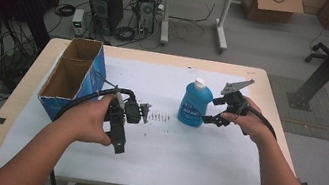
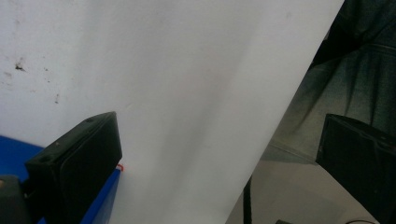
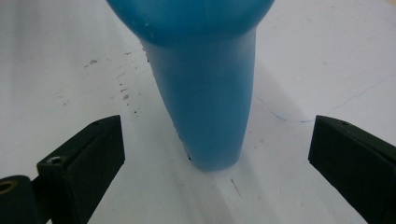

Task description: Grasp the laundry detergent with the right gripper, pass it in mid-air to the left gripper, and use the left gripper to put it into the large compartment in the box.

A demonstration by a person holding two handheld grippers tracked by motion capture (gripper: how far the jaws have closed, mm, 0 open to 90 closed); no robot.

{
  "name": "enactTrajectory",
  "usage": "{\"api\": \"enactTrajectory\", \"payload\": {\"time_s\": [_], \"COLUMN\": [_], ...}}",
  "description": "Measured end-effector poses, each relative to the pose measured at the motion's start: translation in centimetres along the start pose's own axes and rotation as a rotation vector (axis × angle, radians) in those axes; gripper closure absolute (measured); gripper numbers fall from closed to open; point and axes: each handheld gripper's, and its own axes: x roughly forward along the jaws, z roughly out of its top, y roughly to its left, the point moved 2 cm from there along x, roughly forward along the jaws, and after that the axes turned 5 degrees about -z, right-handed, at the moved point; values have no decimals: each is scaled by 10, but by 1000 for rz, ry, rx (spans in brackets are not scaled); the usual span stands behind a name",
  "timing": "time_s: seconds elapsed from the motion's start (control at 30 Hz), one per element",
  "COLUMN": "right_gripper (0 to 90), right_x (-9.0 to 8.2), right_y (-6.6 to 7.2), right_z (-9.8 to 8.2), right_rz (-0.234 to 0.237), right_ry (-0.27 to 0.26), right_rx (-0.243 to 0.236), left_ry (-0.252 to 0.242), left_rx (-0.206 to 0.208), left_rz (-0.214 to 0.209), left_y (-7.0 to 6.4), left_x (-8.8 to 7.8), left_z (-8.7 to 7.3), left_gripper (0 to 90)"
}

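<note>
A blue bottle [image 1: 195, 103] with a white cap stands upright on the white sheet [image 1: 167, 154], right of the table's middle. My right gripper [image 1: 212, 111] is just to the bottle's right, held at its lower body. In the right gripper view that gripper [image 3: 217, 135] is open, and the bottle [image 3: 205, 93] stands between the two jaws, touching neither. My left gripper [image 1: 121, 133] hovers over the sheet left of centre, away from the bottle. It is open with nothing between its jaws [image 2: 219, 135], over bare white sheet [image 2: 177, 84].
An open-topped blue cardboard box [image 1: 73, 77] with two compartments stands at the table's left. Dark specks [image 1: 161, 117] mark the sheet left of the bottle. The left gripper view shows the sheet's near edge [image 2: 285, 116] and the person's trousers [image 2: 359, 79]. Computers and cables lie on the floor behind.
</note>
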Motion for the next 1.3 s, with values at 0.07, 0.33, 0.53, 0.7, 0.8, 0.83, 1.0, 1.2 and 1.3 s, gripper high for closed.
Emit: {"api": "enactTrajectory", "payload": {"time_s": [0.07, 0.33, 0.53, 0.7, 0.8, 0.83, 1.0, 1.2, 1.3], "right_gripper": [38, 38, 34, 35, 35, 35, 34, 35, 35], "right_x": [2, 8, 12, 17, 20, 21, 25, 29, 31], "right_y": [1, 4, 3, 5, 5, 5, 4, 5, 5], "right_z": [1, 4, 2, 2, 2, 2, 1, -1, -1], "right_rz": [2, 11, 27, 32, 40, 41, 50, 50, 48], "right_ry": [-3, -25, -59, -67, -86, -90, -114, -145, -159], "right_rx": [-9, -23, -20, -29, -28, -24, -20, -22, -22], "left_ry": [1, 1, 4, 7, 4, 7, 10, 13, 13], "left_rx": [0, -2, -1, -1, 1, 2, 5, 2, 2], "left_rz": [0, -3, -5, -8, -10, -11, -13, -16, -14], "left_y": [0, 0, 0, 1, 1, 0, -1, 0, 0], "left_x": [0, 2, 3, 5, 6, 6, 7, 8, 8], "left_z": [0, 0, 0, 1, 2, 3, 4, 3, 4], "left_gripper": [4, 4, 4, 4, 4, 4, 4, 4, 4]}}
